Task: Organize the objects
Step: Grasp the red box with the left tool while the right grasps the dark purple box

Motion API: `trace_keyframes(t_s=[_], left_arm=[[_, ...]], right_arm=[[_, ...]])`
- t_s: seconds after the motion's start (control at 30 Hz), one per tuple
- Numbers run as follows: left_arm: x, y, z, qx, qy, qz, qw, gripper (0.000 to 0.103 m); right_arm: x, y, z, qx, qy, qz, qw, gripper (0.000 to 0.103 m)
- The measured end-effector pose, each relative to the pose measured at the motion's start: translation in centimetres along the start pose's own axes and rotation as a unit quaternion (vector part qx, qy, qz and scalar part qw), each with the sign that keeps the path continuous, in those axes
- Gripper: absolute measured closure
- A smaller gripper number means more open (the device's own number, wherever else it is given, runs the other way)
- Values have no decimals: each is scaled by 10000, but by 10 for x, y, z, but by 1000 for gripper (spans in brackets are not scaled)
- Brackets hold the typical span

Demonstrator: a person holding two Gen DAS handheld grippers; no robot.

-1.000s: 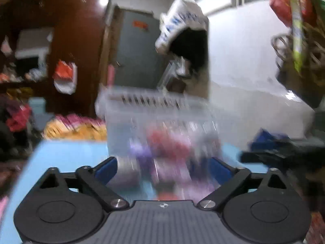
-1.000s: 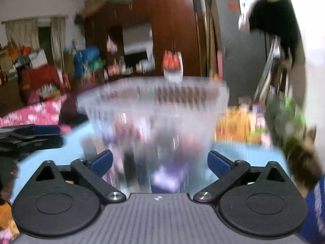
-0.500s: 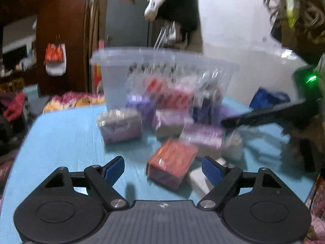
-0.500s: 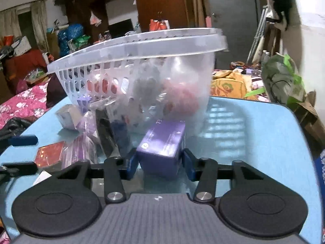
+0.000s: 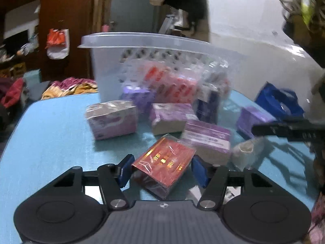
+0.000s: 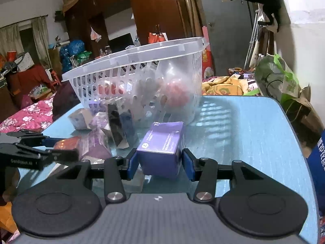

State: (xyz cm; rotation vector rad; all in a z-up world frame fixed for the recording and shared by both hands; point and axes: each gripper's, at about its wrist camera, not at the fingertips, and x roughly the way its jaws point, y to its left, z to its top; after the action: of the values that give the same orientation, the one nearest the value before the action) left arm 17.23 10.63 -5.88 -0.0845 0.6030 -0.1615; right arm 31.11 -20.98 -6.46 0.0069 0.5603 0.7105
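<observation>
The basket (image 6: pixel 142 61) is translucent, perforated plastic. The red box (image 5: pixel 164 162) wears glossy, crinkled clear wrap with gold print, while the purple box (image 6: pixel 162 148) looks like smooth matt card. The blue tabletop (image 6: pixel 243 132) shows a faint, slightly shiny grain.

1. Red box (image 5: pixel 164 162), film-wrapped with gold lettering, lies flat and skewed, nearest on the blue table.
2. Purple box (image 6: pixel 162 146) sits near, right of the loose pile.
3. Clear slotted basket (image 6: pixel 142 61) stands farther back, holding wrapped packets.
</observation>
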Motion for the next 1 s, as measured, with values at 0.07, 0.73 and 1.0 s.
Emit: trace_keyframes(t_s=[0.07, 0.73, 1.0], left_arm=[[-2, 7, -1, -189, -67, -75, 9998, 39], [-24, 18, -7, -395, -822, -416, 9950, 41], [-26, 19, -8, -386, -903, -415, 9943, 41]], right_arm=[[0, 0, -3, 31, -9, 6, 10000, 54], [-28, 2, -18, 90, -1039, -53, 9945, 57], [-32, -2, -21, 238, -1230, 71, 9921, 57]])
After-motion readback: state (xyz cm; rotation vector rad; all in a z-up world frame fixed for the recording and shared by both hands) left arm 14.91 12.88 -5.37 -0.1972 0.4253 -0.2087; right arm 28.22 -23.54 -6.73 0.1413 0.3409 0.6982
